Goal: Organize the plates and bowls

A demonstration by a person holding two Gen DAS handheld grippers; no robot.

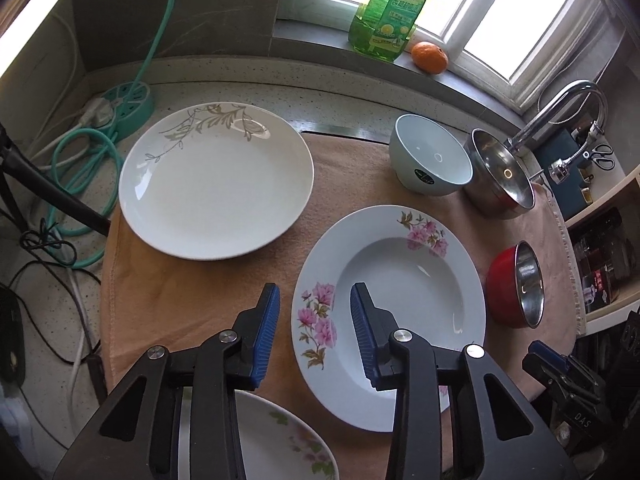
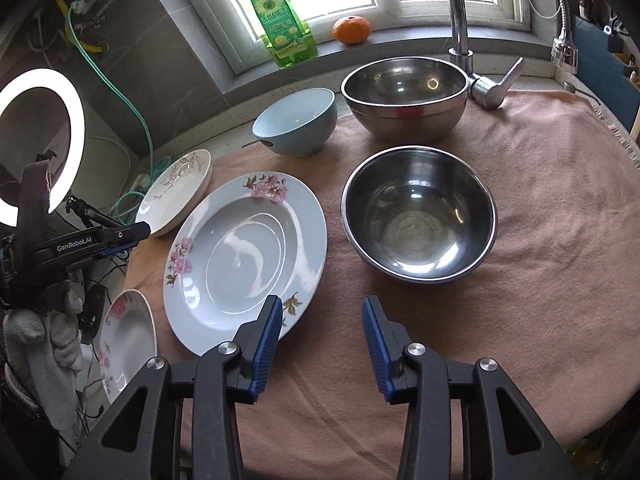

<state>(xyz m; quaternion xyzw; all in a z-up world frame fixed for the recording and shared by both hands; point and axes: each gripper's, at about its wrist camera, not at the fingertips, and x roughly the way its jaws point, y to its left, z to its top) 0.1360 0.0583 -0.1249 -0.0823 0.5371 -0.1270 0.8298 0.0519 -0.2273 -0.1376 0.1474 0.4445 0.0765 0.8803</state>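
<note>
Now: Straddle the Rim Before Pinching

Looks like a reach for the pale blue deep plate with pink flowers (image 1: 400, 280), lying flat on the peach towel-like cloth (image 1: 180, 280) between the white shallow plate with grey-gold leaves (image 1: 216, 184) and the red-walled steel bowl (image 1: 516, 284). Note the left gripper (image 1: 315, 290): narrowed to a partial gap, nothing pinched, the plate's near-left rim showing in that gap. Cannot tell whether touching or just above. Note the right gripper (image 2: 323, 304) too: likewise part-open and empty, bare cloth in its gap, its left pad over the same plate's near edge.

Slide one pad under the rim and keep the other on top. Press the lower pad into the soft cloth to get beneath. Bite well onto the broad rim rather than its very lip, given the slippery-looking glaze. Lift level, and steer clear of the small white plate with pink blossoms (image 1: 280, 440) at the near edge. Avoid crowding both grippers onto one stretch of rim. Leave the light blue ceramic bowl (image 1: 432, 160) and the large plain steel bowl (image 1: 500, 176) alone for now.
</note>
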